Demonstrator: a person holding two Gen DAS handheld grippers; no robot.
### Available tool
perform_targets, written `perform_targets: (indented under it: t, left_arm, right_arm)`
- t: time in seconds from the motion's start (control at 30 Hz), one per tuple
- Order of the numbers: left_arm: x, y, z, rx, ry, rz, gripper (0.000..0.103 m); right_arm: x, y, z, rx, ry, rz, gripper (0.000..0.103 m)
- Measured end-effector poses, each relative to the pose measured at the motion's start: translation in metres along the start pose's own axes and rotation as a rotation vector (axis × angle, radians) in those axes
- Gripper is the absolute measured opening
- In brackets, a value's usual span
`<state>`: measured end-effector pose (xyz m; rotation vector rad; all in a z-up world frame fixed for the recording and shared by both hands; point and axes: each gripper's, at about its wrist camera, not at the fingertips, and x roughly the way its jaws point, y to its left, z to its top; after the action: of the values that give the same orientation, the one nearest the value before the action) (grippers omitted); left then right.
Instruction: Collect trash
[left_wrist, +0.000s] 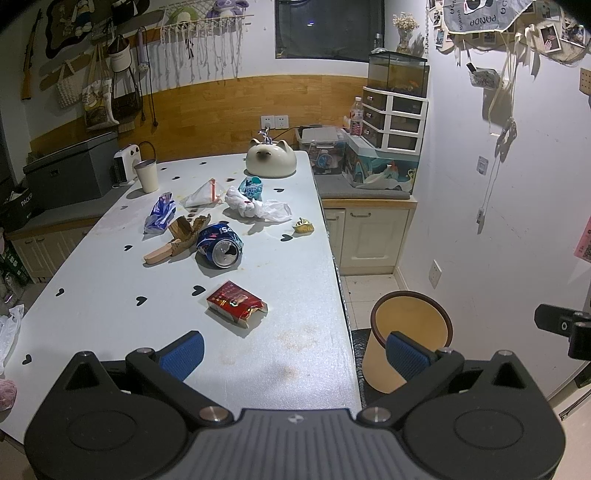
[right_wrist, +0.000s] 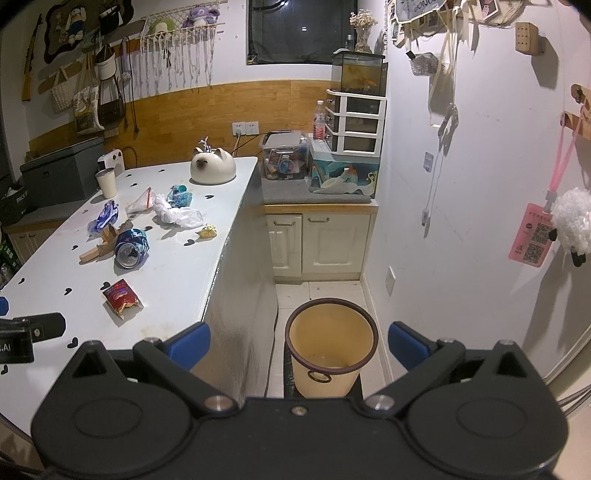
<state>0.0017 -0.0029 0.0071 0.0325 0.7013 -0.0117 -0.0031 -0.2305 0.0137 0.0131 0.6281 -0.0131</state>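
Nothing is collected yet, it seems: both jaws stand wide apart and hold nothing. The left hand-held gripper (left_wrist: 293, 354) hovers over the near end of the white heart-dotted surface (left_wrist: 110, 302); the right hand-held gripper (right_wrist: 299, 345) hangs above the round yellow plastic bin with a dark rim (right_wrist: 330, 345), which stands on the floor beside the surface and looks empty. The torn red cardboard packet (left_wrist: 236, 302) lies nearest the bin, the crushed blue drink can (left_wrist: 219, 245) beyond it. The likely next move is closing the left jaws on the packet.
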Motion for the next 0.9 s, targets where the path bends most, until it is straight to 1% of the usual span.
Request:
perform_targets:
  t: [0.57, 0.63, 0.67, 0.73, 0.9]
  left_arm:
    - [0.001, 0.001, 0.000, 0.000, -0.002, 0.000, 0.103]
    - [0.000, 0.001, 0.003, -0.002, -0.009, 0.003, 0.103]
    - [-0.001, -0.005, 0.007, -0.003, -0.015, 0.007, 0.103]
    - [-0.001, -0.006, 0.010, -0.005, -0.024, 0.014, 0.103]
    - [0.001, -0.002, 0.014, -0.022, -0.049, 0.037, 0.103]
  right_arm:
    - [0.001, 0.000, 0.000, 0.000, 0.000, 0.001, 0.103]
    - [0.001, -0.001, 0.002, -0.002, -0.001, 0.003, 0.103]
    - [0.001, -0.001, 0.002, -0.002, -0.001, 0.003, 0.103]
    - [0.005, 0.001, -0.002, -0.007, -0.006, 0.005, 0.103]
    - [0.009, 0.001, 0.000, -0.031, -0.030, 0.027, 0.103]
